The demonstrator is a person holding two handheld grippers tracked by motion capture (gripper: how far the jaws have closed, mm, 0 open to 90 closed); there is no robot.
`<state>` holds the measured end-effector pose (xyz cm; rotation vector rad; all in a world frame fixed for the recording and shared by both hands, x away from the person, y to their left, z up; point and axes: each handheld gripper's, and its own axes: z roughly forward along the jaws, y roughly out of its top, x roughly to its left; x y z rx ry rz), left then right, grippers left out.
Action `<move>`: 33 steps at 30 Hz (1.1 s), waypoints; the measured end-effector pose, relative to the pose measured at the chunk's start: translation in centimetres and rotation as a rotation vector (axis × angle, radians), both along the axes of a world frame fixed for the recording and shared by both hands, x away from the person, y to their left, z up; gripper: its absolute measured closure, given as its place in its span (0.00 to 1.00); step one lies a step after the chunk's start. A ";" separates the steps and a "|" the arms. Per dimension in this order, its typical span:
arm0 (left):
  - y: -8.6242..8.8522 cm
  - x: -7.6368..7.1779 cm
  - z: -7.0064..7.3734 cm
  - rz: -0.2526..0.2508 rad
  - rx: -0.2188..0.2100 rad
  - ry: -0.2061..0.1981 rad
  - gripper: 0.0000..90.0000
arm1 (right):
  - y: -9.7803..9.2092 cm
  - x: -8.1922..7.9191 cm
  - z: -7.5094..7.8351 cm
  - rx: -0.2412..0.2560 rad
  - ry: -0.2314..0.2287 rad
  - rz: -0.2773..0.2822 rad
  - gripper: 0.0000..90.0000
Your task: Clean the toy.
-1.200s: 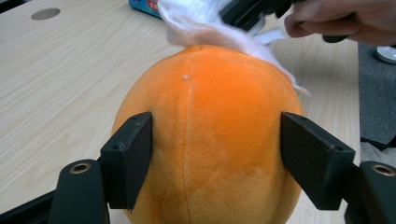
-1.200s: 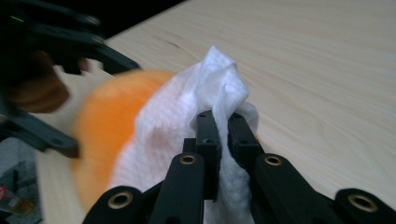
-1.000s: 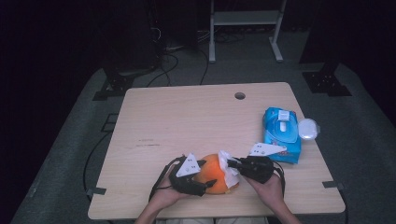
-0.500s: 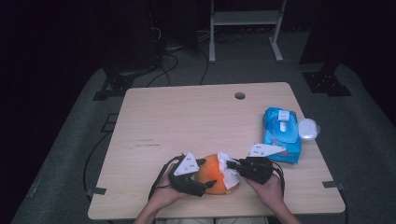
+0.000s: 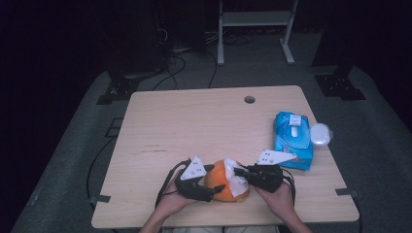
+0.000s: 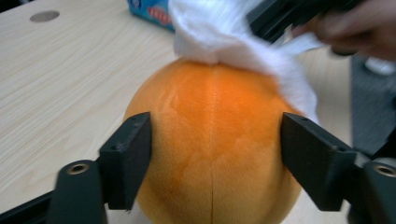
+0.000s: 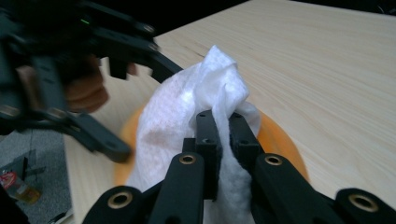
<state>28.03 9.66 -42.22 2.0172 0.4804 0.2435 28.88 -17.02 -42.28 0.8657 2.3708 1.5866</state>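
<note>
Left gripper [image 6: 215,154] clamps orange plush ball [image 6: 212,144] at near table edge [image 5: 145,221]. Right gripper [image 7: 223,122] pinches white wipe [image 7: 196,100], draped over ball top.

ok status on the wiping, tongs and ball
Left tongs clamped on orange ball. Right tongs pinching white wipe against its top. Nothing in the way; wipes pack sits apart.

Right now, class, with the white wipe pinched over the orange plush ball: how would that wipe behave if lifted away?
The white wipe would probably hang limp: it bunches and folds where the right tool pinches it. It looks thin and light, draping over the orange plush ball. It may cling slightly to the fuzzy surface.
</note>
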 end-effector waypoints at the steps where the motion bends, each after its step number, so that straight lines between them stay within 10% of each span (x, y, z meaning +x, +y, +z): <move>1: 0.1 0.1 0.1 0.003 -0.016 0.015 0.24 | -0.3 0.3 -0.2 0.003 0.010 -0.012 0.93; 5: -0.2 0.4 -0.8 0.007 0.037 0.063 0.16 | -1.1 0.8 -0.2 0.024 0.027 -0.045 0.93; 15: -0.9 -0.3 -0.1 0.025 0.064 -0.033 0.35 | 0.0 -0.5 0.8 0.071 -0.012 0.020 0.93; 24: -0.3 0.5 -0.9 0.042 0.033 0.071 0.19 | -1.5 0.8 -0.1 0.061 0.024 -0.043 0.94; 33: -1.2 -0.8 0.5 0.038 0.053 -0.070 0.42 | 0.4 -1.4 1.9 0.079 -0.075 0.038 0.94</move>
